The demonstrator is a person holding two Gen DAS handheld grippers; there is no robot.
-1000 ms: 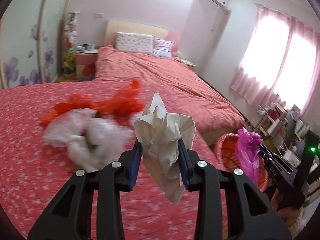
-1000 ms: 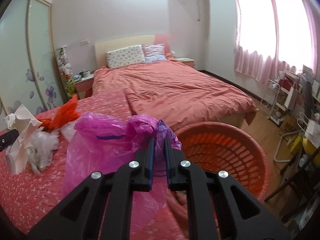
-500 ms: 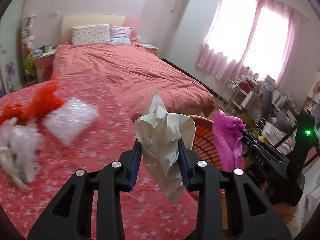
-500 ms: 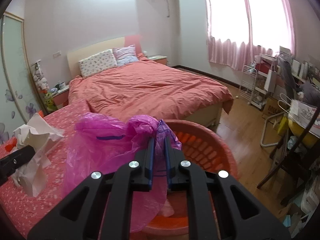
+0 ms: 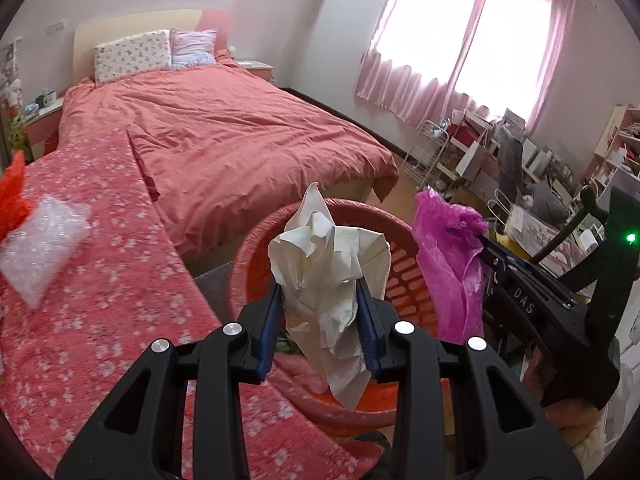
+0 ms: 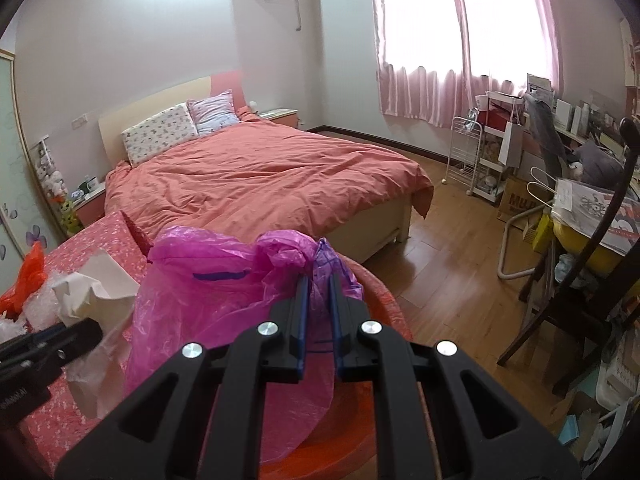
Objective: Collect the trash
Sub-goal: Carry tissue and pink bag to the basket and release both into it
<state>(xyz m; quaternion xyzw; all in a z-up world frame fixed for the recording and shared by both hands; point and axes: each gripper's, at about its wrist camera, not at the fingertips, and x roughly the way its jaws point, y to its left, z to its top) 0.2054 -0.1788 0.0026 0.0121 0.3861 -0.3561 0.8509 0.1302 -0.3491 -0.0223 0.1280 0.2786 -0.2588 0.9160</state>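
My left gripper (image 5: 320,300) is shut on a crumpled white paper (image 5: 328,276) and holds it above the red plastic basket (image 5: 256,256). My right gripper (image 6: 318,292) is shut on a magenta plastic bag (image 6: 208,304), which hangs over the basket's rim (image 6: 384,304). The bag also shows in the left wrist view (image 5: 448,264), held by the right gripper (image 5: 484,244) at the basket's right side. The paper also shows in the right wrist view (image 6: 96,292). A clear bubble-wrap piece (image 5: 40,248) and an orange bag (image 5: 12,192) lie on the pink flowered cover (image 5: 100,312).
A bed with a coral duvet (image 6: 260,176) fills the middle of the room. A white wire cart (image 6: 468,160) and a cluttered desk with a chair (image 6: 592,208) stand on the right by the window. Wooden floor (image 6: 460,248) lies between bed and desk.
Both grippers have swung right, from over the flowered cover to over the red basket, each still holding its item. The bubble wrap and orange bag have slid to the left edge of view.
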